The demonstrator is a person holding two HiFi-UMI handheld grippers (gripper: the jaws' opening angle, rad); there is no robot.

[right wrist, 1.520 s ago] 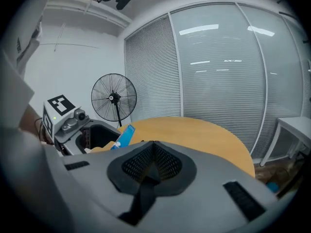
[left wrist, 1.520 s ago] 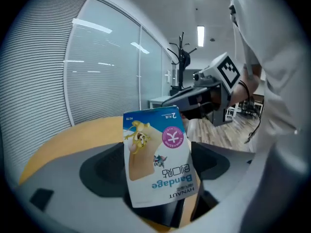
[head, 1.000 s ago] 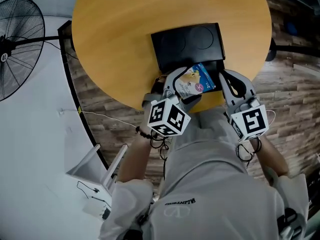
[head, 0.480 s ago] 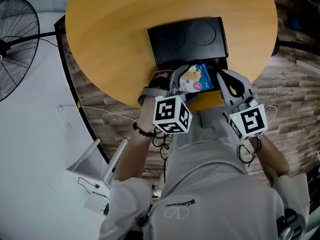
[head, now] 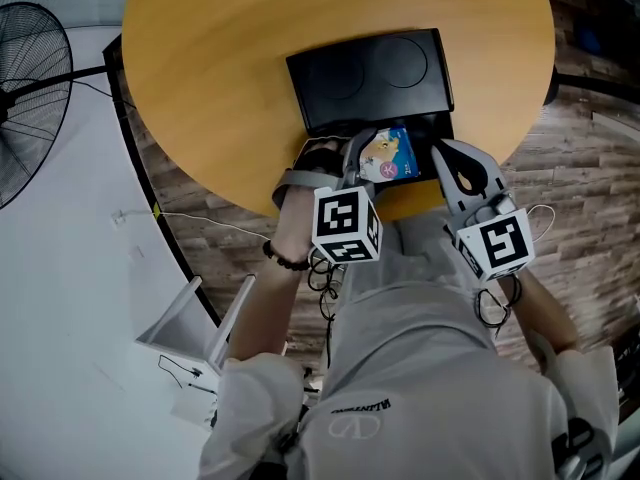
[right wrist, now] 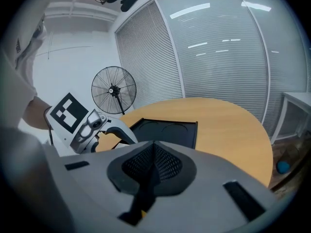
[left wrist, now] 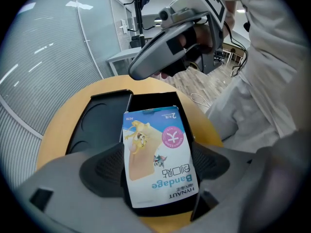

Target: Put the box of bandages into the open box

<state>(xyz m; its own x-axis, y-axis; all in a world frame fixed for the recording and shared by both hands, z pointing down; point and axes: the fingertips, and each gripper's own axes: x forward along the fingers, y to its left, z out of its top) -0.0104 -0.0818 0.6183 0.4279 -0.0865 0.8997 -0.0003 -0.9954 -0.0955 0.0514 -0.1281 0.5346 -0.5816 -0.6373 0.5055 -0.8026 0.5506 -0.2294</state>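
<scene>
The blue and white box of bandages [head: 388, 156] [left wrist: 158, 154] is clamped flat between my left gripper's [head: 383, 164] [left wrist: 156, 171] jaws, held over the open half of the black box [head: 441, 128] [left wrist: 151, 101] at the table's near edge. The black box's lid [head: 365, 68] [left wrist: 95, 125] lies folded back on the far side, with two round dents in it. My right gripper [head: 446, 149] [right wrist: 153, 147] hovers just right of the black box, jaws shut with nothing between them; it also shows in the left gripper view as the right gripper [left wrist: 165, 52].
The black box sits on a round wooden table [head: 220, 58] [right wrist: 228, 125]. A standing fan [head: 25, 98] [right wrist: 113, 90] is off to the left on the white floor, and a white frame with cables [head: 190, 338] stands near my left side.
My left gripper has carried the bandage box a little forward, further over the black box's open half. The right gripper has hardly moved.
</scene>
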